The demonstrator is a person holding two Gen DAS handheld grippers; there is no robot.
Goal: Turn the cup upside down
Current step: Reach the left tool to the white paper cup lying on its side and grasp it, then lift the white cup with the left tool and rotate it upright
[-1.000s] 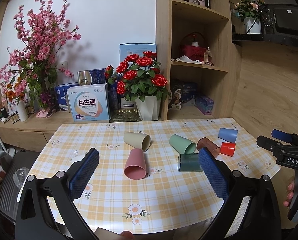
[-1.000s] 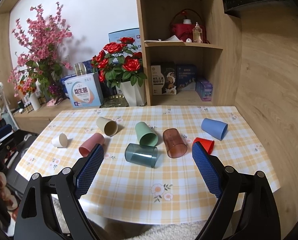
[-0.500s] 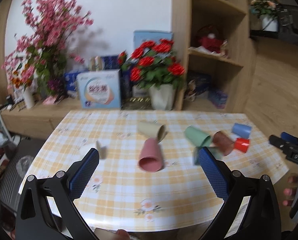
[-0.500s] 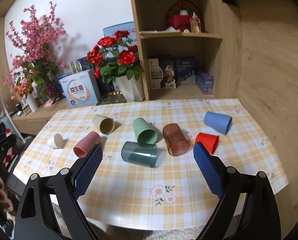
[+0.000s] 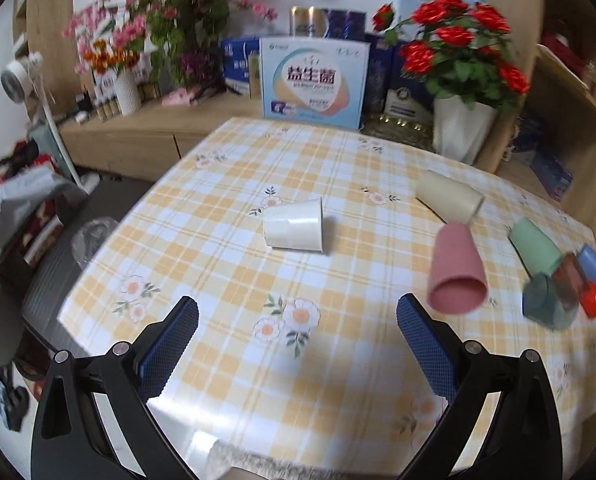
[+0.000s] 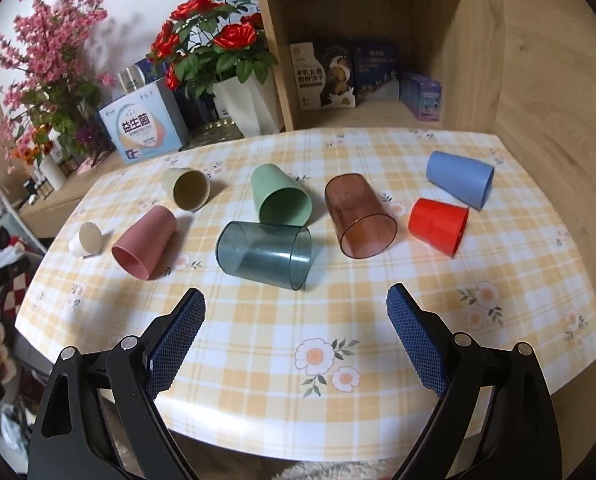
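Note:
Several cups lie on their sides on the checked table. In the left wrist view a white paper cup lies ahead of my open, empty left gripper, with a pink cup and a beige cup to the right. In the right wrist view my open, empty right gripper sits near the front edge, just short of a dark teal clear cup. Behind it lie green, brown clear, red, blue, pink, beige and white cups.
A white pot of red roses, a printed box and pink blossoms stand on the sideboard behind the table. A wooden shelf unit with boxes is at the back right. Clutter lies on the floor at left.
My left gripper has swung left and closer over the table, so the white cup is now centred ahead. My right gripper has moved forward and lower toward the teal cup.

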